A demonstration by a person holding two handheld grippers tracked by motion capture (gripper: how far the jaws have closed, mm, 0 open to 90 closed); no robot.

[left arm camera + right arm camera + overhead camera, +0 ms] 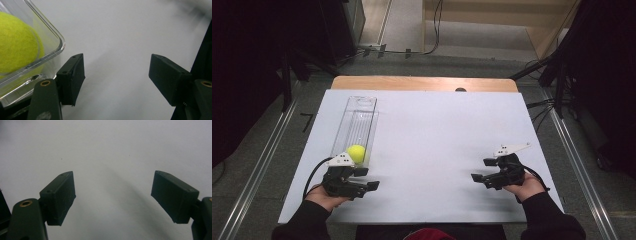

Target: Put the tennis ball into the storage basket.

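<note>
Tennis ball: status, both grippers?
Left gripper open, empty, beside clear tray. Right gripper open, empty, over bare white table. Tennis ball sits in tray's near end. Nothing in the way.

Two dark-sleeved forearms reach in from the near edge of the table, each hand holding a black two-jaw gripper low over the surface. The left hand (323, 194) holds the left gripper (367, 179) with its jaws spread wide and nothing between them, pointing to the person's right. The right hand (528, 187) holds the right gripper (482, 170), angled inward toward the left, jaws likewise wide apart and empty. The two stand well apart.
</note>
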